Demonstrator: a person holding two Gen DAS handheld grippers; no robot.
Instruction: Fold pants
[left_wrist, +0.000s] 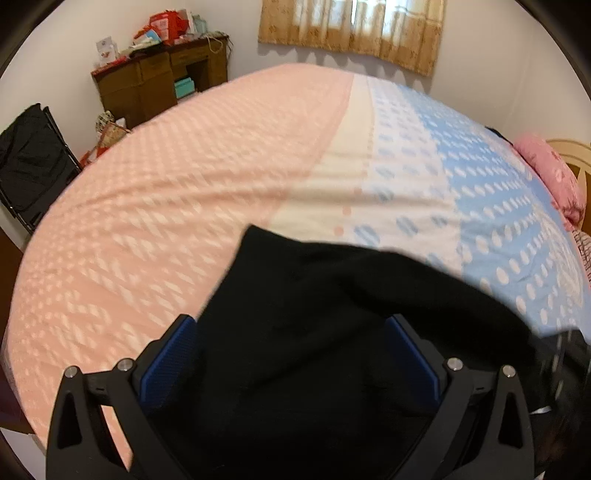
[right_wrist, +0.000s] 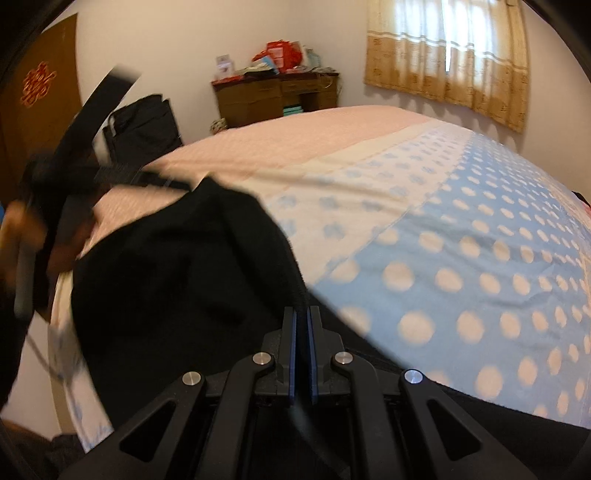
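The black pants (left_wrist: 325, 314) lie bunched on the near edge of the bed (left_wrist: 184, 184). My left gripper (left_wrist: 291, 328) is open, its blue pads (left_wrist: 166, 362) spread wide on either side of the black cloth, which lies between them. My right gripper (right_wrist: 301, 317) is shut on an edge of the pants (right_wrist: 184, 266), with the black cloth pinched between its blue pads. The left gripper shows blurred in the right wrist view (right_wrist: 74, 177), at the far left above the pants.
The bed has a pink half and a blue dotted half (right_wrist: 461, 258). A brown desk (left_wrist: 159, 81) with clutter stands by the far wall. A black chair (left_wrist: 29, 166) is at the left. A pink pillow (left_wrist: 554, 173) lies at the right. A curtained window (left_wrist: 354, 29) is behind.
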